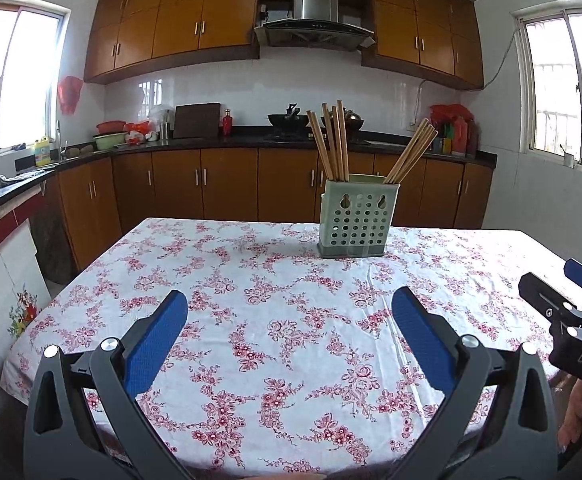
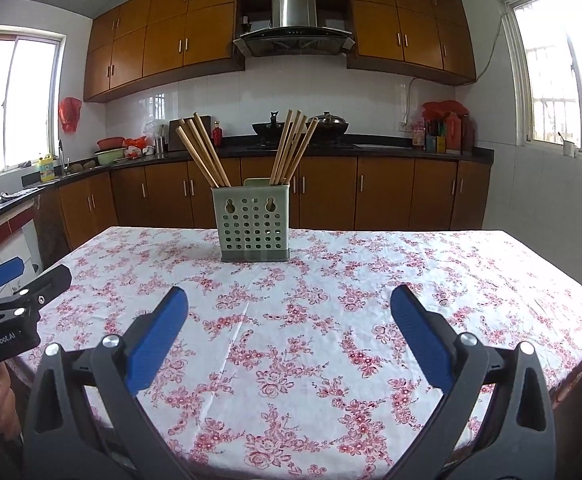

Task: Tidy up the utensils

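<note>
The left hand-held gripper [image 1: 289,334] hovers over the floral-clothed worktop [image 1: 291,360] with its blue pads wide apart, gripping nothing. The right hand-held gripper [image 2: 289,332] does the same, fingers spread and empty. A green holder [image 2: 255,225] stands upright near the worktop's far edge, with chopsticks [image 2: 205,152] leaning in two bunches inside.
</note>
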The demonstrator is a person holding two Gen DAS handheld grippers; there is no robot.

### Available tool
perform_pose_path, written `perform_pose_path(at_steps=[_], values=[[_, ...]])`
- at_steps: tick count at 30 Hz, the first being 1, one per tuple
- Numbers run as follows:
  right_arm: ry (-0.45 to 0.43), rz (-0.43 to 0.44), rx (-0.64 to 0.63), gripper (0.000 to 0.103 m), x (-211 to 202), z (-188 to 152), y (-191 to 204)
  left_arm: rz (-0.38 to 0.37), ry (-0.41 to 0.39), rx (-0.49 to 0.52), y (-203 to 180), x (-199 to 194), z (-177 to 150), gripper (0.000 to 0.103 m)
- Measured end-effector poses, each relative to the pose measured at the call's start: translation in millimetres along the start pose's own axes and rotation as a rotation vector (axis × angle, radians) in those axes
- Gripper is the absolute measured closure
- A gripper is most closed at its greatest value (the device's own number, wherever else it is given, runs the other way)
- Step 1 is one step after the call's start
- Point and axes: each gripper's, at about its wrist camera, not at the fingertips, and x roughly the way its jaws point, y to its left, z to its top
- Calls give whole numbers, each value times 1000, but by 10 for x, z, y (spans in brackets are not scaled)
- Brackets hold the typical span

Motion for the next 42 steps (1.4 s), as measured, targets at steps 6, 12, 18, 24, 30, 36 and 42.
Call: perform_pose_path(at_steps=[6,12,18,24,30,36,42], values=[[6,-2,8,4,16,-13,-7,-5,4,1,-11,2,2,2],[9,-4,9,4,19,-18,-14,-7,5,1,-23,11,-2,2],[9,-3,9,4,20,-17,-21,-8,6,1,-26,7,-9,2],[9,-3,9,4,17,-18,-29,-8,7,1,-33,8,-16,2],[9,-2,9,4,16,-17,-30,-12,7,0,-42,6,-21,2],[9,-2,10,4,17,-15,-29,-10,8,-1,-45,8,-21,2],[9,-3,10,4,18,-14,-27,-11,7,-1,-42,8,-19,2]])
